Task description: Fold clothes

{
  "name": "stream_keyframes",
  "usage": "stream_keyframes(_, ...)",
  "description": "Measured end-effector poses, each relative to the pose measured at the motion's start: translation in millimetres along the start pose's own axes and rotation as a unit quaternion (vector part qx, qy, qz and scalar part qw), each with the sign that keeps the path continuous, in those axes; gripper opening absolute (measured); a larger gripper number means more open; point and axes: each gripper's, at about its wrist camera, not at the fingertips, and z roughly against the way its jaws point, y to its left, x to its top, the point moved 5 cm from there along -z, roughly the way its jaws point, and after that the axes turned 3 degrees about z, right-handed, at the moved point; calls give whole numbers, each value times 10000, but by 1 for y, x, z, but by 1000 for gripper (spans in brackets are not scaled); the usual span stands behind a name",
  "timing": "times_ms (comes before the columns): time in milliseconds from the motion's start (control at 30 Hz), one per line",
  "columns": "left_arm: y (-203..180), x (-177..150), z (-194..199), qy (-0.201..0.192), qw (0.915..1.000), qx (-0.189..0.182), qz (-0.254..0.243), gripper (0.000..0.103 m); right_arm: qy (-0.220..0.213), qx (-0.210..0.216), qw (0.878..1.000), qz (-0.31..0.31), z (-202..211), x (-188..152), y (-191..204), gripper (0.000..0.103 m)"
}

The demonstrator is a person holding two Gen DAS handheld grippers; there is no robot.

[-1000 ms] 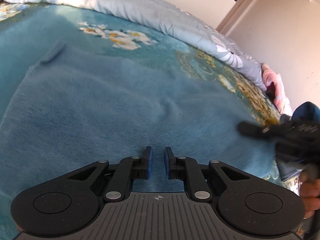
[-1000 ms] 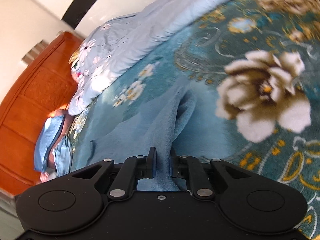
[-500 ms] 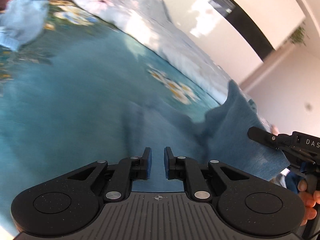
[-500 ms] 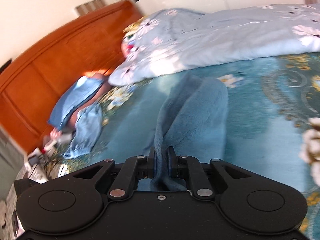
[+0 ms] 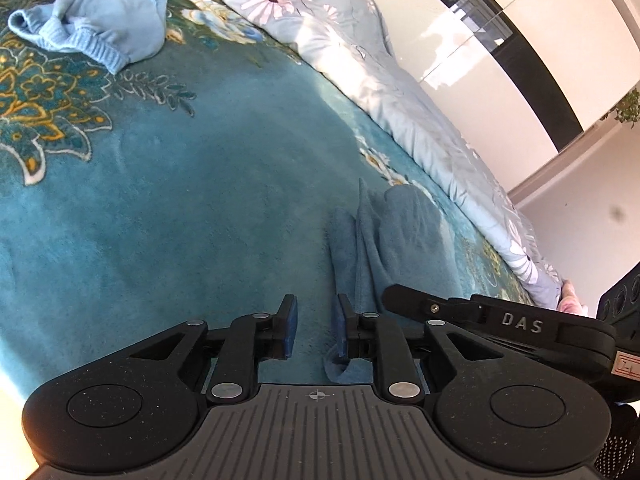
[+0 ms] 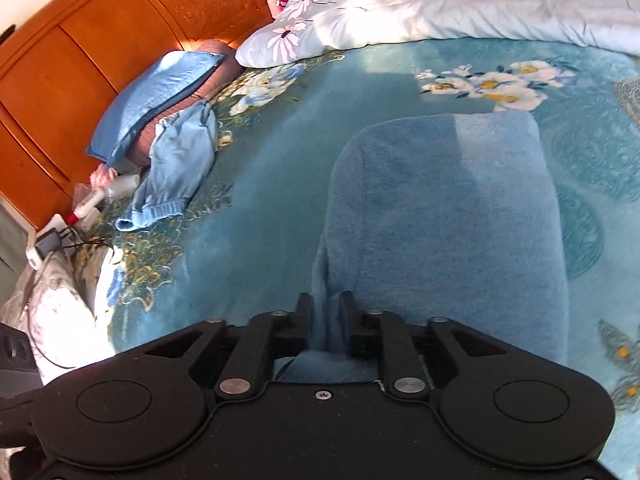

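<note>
A dusty-blue fleece garment [image 6: 440, 216] lies folded over on the teal floral blanket [image 6: 280, 184]. My right gripper [image 6: 325, 320] is shut on the garment's near edge, cloth pinched between its fingers. In the left wrist view the garment [image 5: 396, 240] stands bunched just right of my left gripper [image 5: 313, 326], whose jaws stand slightly apart with only blanket between them; a bit of the cloth touches the right finger's outer side. The right gripper's body [image 5: 500, 320] shows close on the right.
A light-blue knit garment [image 5: 100, 20] lies crumpled at the far left, also in the right wrist view [image 6: 176, 164]. A flowered quilt [image 5: 360, 64] runs along the far side. A wooden headboard [image 6: 100, 40], pillows and small clutter [image 6: 80, 216] sit at the bed's head.
Both grippers swung toward the head of the bed, carrying the garment's edge over into a fold. The left gripper's jaws have opened slightly and no longer hold cloth. The right stays shut on it.
</note>
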Motion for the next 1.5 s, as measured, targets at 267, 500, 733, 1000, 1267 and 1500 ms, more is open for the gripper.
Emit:
stream_keyframes(267, -22, 3, 6, -87, 9992, -360, -163, 37, -753, 124, 9966, -315, 49, 14, -22, 23)
stream_keyframes(500, -64, -19, 7, -74, 9947, -561, -861, 49, -754, -645, 9877, -1206, 79, -28, -101, 32)
stream_keyframes(733, -87, -36, 4, 79, 9881, -638, -1398, 49, -764, -685, 9825, -1557, 89, -55, -123, 34)
stream_keyframes(1000, -80, -43, -18, 141, 9909, -356, -1287, 17, -824, -572, 9820, -1602, 85, -53, -121, 36)
stream_keyframes(1267, -40, -50, -33, 190, 9952, 33, -960, 13, -764, -454, 9812, -1715, 85, -65, -127, 38)
stream_keyframes(1500, -38, -35, -20, 25, 9965, -366, -752, 20, -532, -3, 9859, -1589, 69, -75, -117, 45)
